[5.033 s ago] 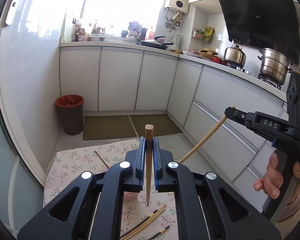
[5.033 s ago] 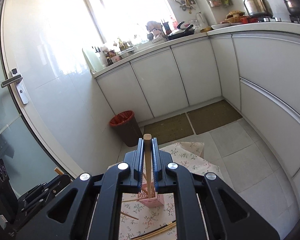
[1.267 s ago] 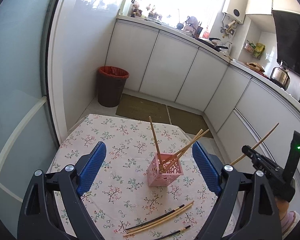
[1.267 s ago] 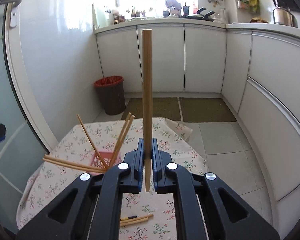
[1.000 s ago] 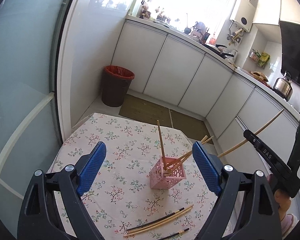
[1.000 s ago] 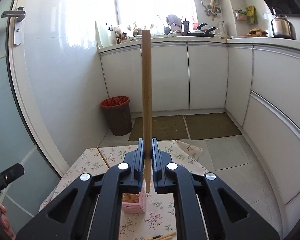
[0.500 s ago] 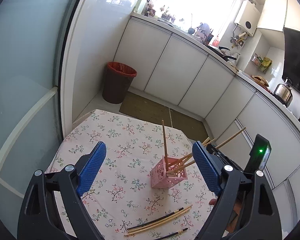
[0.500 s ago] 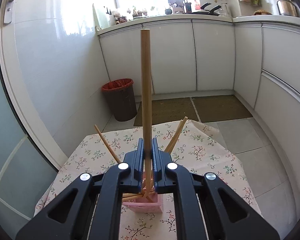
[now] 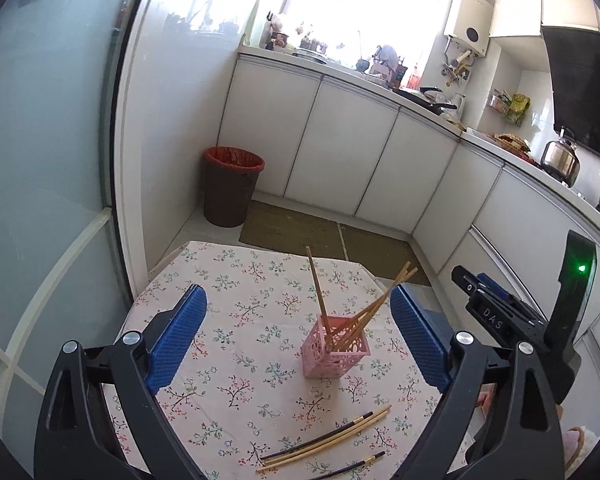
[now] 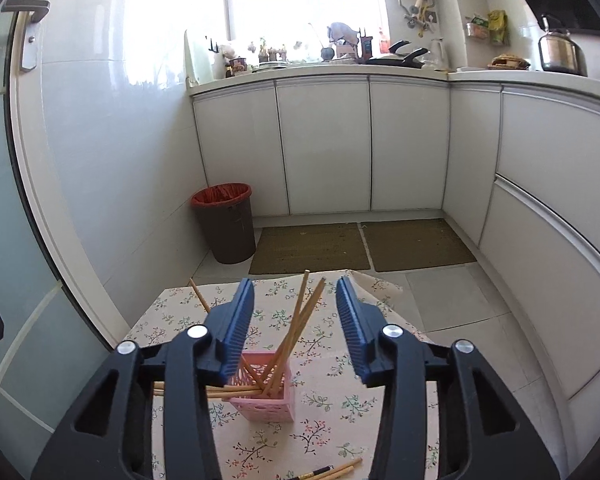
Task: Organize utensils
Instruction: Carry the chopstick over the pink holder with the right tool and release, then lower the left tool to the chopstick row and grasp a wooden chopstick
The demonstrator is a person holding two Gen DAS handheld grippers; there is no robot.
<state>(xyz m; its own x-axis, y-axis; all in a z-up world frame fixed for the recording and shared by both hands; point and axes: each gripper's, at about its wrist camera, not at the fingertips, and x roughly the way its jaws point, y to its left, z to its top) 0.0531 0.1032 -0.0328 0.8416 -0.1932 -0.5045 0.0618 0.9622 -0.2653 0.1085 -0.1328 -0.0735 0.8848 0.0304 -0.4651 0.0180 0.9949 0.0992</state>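
Pink lattice holder (image 9: 335,350) stands upright mid-table on the floral tablecloth (image 9: 236,280). Inside it: wooden chopsticks (image 9: 364,312), one leaning left, the rest fanned right, ends sticking well above the rim. Loose chopsticks (image 9: 328,438) lie flat on the cloth nearer the camera, apart from the holder; two pale, two dark with pale tips. Left gripper (image 9: 296,344) spread wide, nothing between the pads. Right gripper (image 10: 295,326) also apart and empty, just above the holder, chopstick ends rising between its fingers without touching. Brown bin (image 9: 231,186) with red liner on the floor beyond the table.
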